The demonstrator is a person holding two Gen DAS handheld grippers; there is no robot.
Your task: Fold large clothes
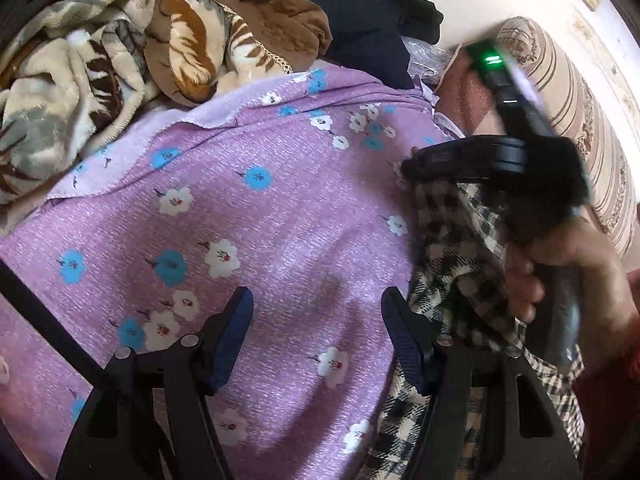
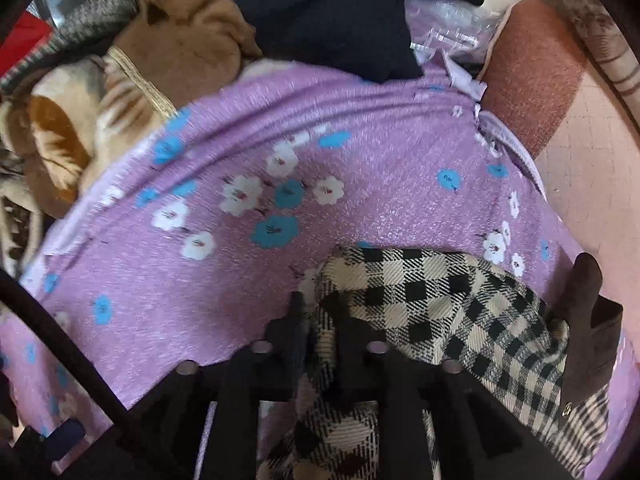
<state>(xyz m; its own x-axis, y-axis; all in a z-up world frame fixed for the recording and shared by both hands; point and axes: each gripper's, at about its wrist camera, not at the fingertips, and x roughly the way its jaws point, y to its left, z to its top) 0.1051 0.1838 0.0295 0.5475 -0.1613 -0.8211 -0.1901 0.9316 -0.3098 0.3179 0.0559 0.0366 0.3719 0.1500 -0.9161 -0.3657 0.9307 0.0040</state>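
A black-and-cream checked garment (image 2: 436,304) lies on a purple flowered sheet (image 2: 360,184). My right gripper (image 2: 320,320) is shut on a fold of the checked garment near its left edge. In the left wrist view the right gripper (image 1: 416,172) holds the checked garment (image 1: 456,248) up at the right, blurred. My left gripper (image 1: 316,320) is open and empty, hovering over the purple sheet (image 1: 260,208) just left of the garment.
A heap of brown and cream blankets (image 1: 80,60) lies at the far left. Dark clothes (image 1: 360,16) are piled at the back. A striped bolster (image 1: 580,120) and a reddish cushion (image 2: 536,72) sit at the right, with pale floor (image 2: 592,160) beyond.
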